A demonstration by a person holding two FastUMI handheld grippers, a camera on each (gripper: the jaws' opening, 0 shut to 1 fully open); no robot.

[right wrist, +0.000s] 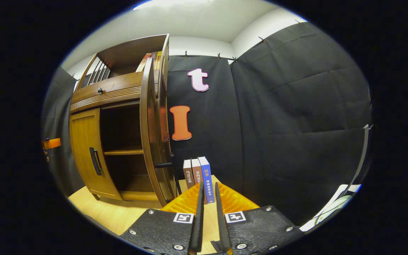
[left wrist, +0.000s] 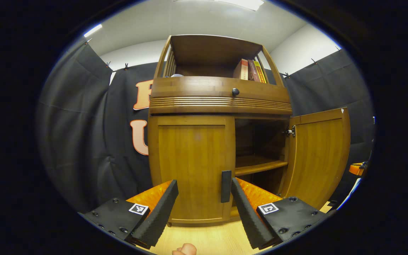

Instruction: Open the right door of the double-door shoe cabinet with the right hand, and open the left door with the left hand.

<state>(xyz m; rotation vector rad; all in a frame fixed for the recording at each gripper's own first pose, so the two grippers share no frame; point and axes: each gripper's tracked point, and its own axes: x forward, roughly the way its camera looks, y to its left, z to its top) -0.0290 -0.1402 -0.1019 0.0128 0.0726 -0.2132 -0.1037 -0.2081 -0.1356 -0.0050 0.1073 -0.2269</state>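
Your left gripper (left wrist: 204,202) is wide open and empty, aimed at the closed left door (left wrist: 191,166) of the wooden shoe cabinet (left wrist: 220,95). Its dark vertical handle (left wrist: 226,186) sits at the door's inner edge, just ahead of your right finger. The right door (left wrist: 317,156) already stands open. Your right gripper (right wrist: 207,216), nearly closed, holds nothing. The door looks rigid and hinged; pinch the slim handle and pull steadily.

The left gripper (left wrist: 204,202) has black ribbed foam fingers (left wrist: 156,216) on orange ridged backing. Black screwed plates carry square black-and-white markers. The right gripper (right wrist: 208,216) looks alike.
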